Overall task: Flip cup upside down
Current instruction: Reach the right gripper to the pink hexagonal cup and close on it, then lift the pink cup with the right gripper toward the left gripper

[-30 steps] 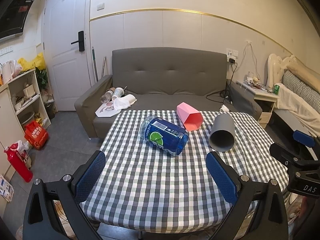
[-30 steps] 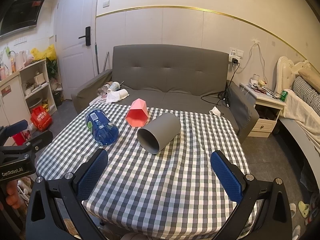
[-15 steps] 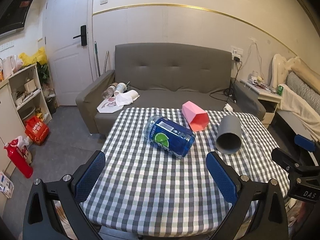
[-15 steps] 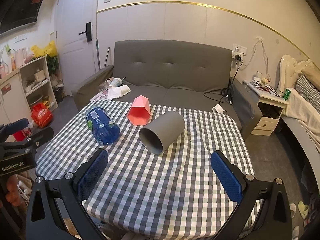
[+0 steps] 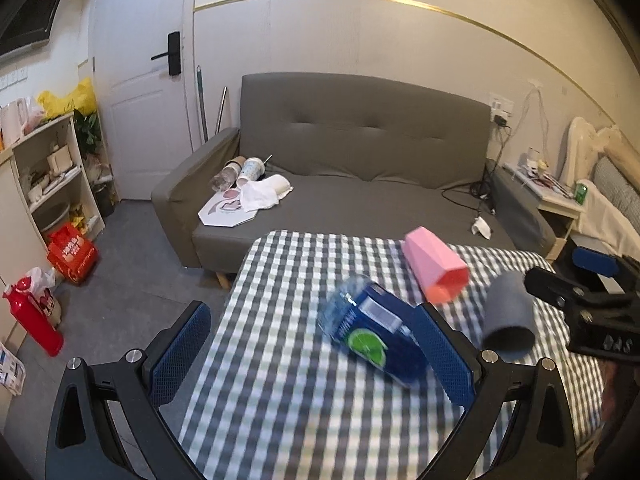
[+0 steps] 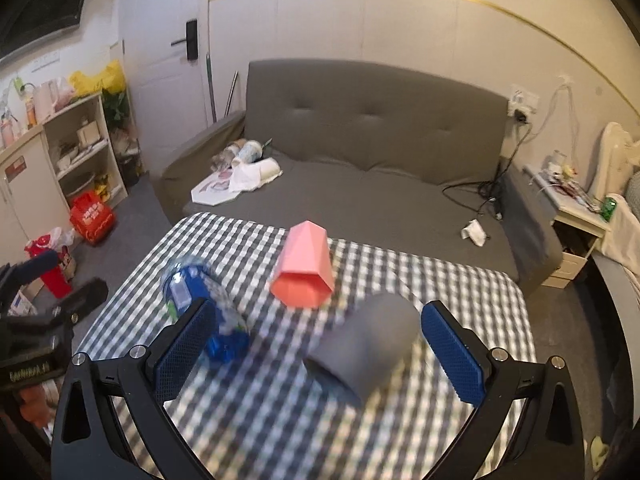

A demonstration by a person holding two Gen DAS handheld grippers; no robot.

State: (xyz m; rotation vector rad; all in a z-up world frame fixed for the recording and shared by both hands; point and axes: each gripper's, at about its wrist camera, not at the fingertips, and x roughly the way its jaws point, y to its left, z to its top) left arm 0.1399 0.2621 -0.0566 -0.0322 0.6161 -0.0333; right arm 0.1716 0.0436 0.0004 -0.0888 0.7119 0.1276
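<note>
A grey cup (image 6: pixel 366 340) lies on its side on the checked tablecloth (image 6: pixel 460 280), mouth toward me; it also shows in the left wrist view (image 5: pixel 508 320). A pink faceted cup (image 6: pixel 305 269) lies on its side behind it, also in the left wrist view (image 5: pixel 436 270). My right gripper (image 6: pixel 316 346) is open, its fingers on either side of the grey cup, not touching. My left gripper (image 5: pixel 312 354) is open over the table's left part, near a blue bottle (image 5: pixel 376 340).
The blue bottle (image 6: pixel 204 312) lies on its side left of the cups. A grey sofa (image 6: pixel 360 160) with litter stands behind the table. A shelf (image 5: pixel 52 184) and red bags stand at left, a nightstand (image 6: pixel 580 224) at right.
Both grippers have moved forward and lower toward the table. The right gripper's fingers now flank the grey cup. The cups and bottle lie as before.
</note>
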